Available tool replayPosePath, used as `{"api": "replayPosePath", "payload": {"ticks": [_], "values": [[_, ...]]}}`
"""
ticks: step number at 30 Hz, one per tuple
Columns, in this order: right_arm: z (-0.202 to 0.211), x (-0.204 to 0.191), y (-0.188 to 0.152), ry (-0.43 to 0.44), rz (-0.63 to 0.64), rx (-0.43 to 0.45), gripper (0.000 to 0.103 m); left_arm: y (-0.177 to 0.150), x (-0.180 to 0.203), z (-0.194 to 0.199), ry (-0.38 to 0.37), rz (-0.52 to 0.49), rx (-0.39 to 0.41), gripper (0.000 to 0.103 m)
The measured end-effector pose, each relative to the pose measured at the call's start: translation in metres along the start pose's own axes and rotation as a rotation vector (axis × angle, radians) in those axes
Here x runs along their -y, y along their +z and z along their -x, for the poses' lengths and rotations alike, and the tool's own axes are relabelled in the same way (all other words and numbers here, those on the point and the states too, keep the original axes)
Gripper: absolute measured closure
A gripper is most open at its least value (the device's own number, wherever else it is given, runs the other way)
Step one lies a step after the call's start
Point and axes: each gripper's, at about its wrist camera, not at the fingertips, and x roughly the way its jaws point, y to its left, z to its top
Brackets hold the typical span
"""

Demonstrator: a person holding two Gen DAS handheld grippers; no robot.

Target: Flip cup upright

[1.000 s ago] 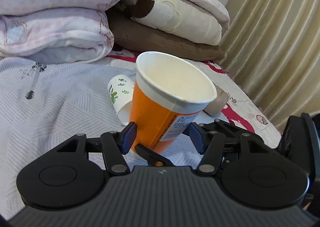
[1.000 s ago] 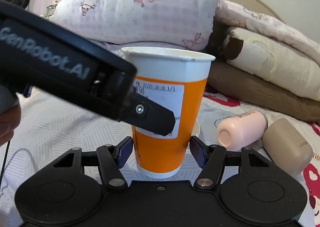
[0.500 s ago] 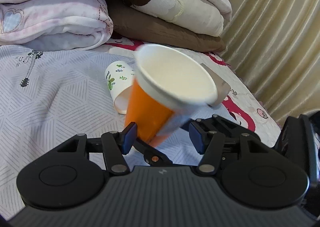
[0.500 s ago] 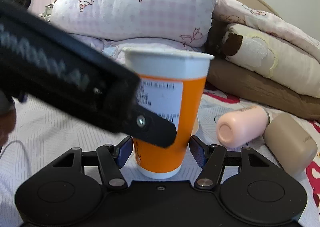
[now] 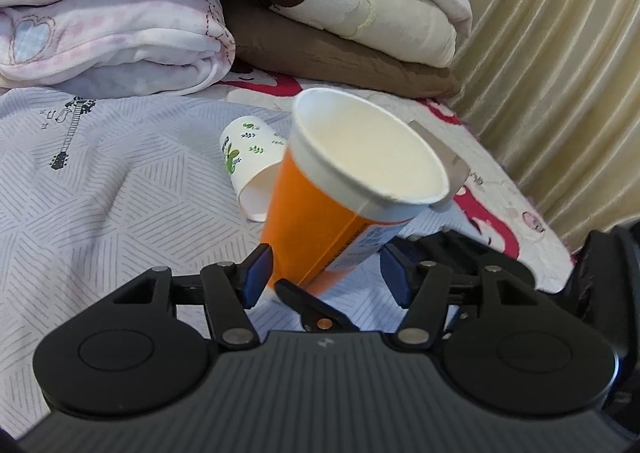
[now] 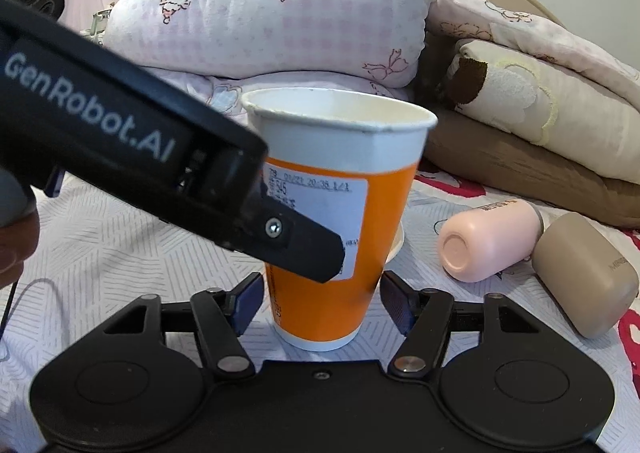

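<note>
Orange cup (image 6: 340,213) sits mouth-up on the grey patterned bedsheet (image 5: 100,193), and behind it loom the folded quilts (image 6: 272,21), biggest things in sight! Left gripper (image 5: 326,279) has its blue pads spread either side of the cup's lower body, with daylight showing. Right gripper (image 6: 322,303) likewise spread wide around the base, no contact visible. Over to the side lie a tan cup (image 6: 588,273) and a pink cup (image 6: 488,243), touching, and a little leaf-printed paper cup (image 5: 250,165) just behind.
</note>
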Motion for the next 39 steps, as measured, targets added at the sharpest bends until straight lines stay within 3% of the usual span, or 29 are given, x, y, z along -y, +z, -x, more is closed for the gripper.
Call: {"api": "replayPosePath", "payload": {"ticks": [2, 14, 21, 27, 35, 39], "values": [[0.003, 0.001, 0.001, -0.012, 0.001, 0.006, 0.023, -0.001, 0.003, 0.000, 0.022, -0.017, -0.013, 0.043], [0.048, 0.006, 0.005, 0.006, -0.093, -0.002, 0.022, 0.000, 0.023, 0.038, 0.135, -0.030, -0.041, 0.036], [0.093, 0.003, 0.024, -0.010, -0.097, -0.028, 0.022, 0.003, 0.030, 0.075, 0.251, 0.019, -0.052, 0.029], [0.140, 0.009, 0.041, -0.082, -0.090, -0.058, 0.021, 0.004, 0.040, 0.112, 0.369, 0.023, -0.072, 0.022], [0.203, 0.020, 0.058, -0.127, -0.155, -0.025, 0.002, 0.002, 0.071, 0.150, 0.448, -0.018, -0.082, 0.002], [0.218, 0.018, 0.067, -0.175, -0.162, -0.078, 0.002, 0.001, 0.089, 0.161, 0.453, -0.034, -0.111, 0.001]]}}
